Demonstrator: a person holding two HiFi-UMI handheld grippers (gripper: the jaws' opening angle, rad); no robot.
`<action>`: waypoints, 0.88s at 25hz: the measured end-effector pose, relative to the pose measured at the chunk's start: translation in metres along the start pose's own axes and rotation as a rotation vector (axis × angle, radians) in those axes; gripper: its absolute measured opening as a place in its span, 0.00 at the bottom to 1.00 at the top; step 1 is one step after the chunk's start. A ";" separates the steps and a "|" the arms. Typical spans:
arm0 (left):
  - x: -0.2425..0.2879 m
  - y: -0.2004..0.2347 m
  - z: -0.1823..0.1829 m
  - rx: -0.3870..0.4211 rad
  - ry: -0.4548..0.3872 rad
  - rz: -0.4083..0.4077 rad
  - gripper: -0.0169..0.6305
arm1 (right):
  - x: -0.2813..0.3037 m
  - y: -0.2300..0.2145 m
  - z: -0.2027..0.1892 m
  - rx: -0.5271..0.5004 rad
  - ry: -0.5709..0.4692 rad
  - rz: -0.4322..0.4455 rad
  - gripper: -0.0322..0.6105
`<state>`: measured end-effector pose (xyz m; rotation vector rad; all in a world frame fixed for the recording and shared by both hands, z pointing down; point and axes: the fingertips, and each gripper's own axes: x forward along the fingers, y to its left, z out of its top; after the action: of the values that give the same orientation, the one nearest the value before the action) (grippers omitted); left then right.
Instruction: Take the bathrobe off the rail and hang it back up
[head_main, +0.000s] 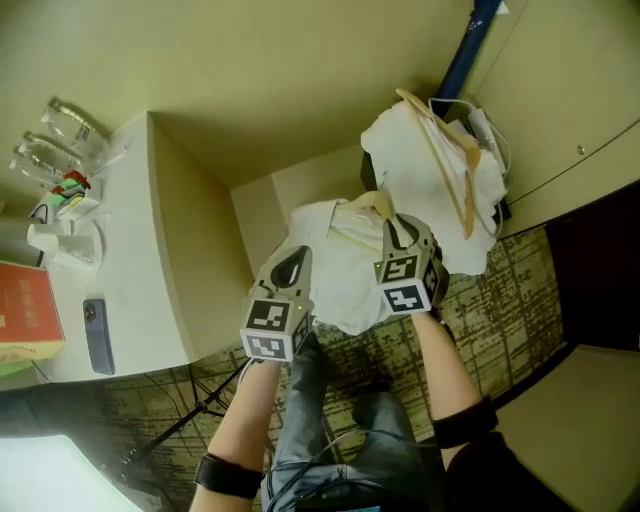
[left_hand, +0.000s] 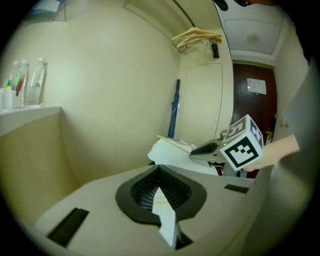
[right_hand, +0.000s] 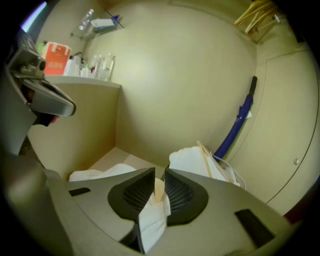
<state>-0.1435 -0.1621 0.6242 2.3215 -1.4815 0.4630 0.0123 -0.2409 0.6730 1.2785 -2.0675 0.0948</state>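
White robe (head_main: 340, 270) is off the rail (left_hand: 184, 13), slung low between both tools. Grip: left tool (left_hand: 161, 192) clamped on a thin fold; right tool (right_hand: 159, 186) pinches cloth plus hanger (head_main: 383, 205). Risk: fold slips free, or hanger twists out on lifting, and robe drops.

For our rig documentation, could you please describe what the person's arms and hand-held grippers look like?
The left hand-held gripper and right hand-held gripper each have a smooth grey shell narrowing to dark ribbed pads. Each carries a cube with black-and-white square markers. No sleeves cover the forearms; a black band circles the left wrist and another the right forearm.
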 end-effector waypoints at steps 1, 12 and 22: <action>-0.013 -0.004 0.011 -0.002 -0.008 0.016 0.03 | -0.020 0.001 0.018 -0.014 -0.044 0.021 0.16; -0.167 -0.042 0.110 0.033 -0.115 0.156 0.03 | -0.218 -0.018 0.113 0.181 -0.295 0.226 0.08; -0.254 -0.065 0.163 0.061 -0.194 0.225 0.03 | -0.317 -0.059 0.125 0.183 -0.382 0.207 0.08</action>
<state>-0.1721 -0.0075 0.3586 2.3111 -1.8559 0.3522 0.0826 -0.0801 0.3752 1.2612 -2.5679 0.1450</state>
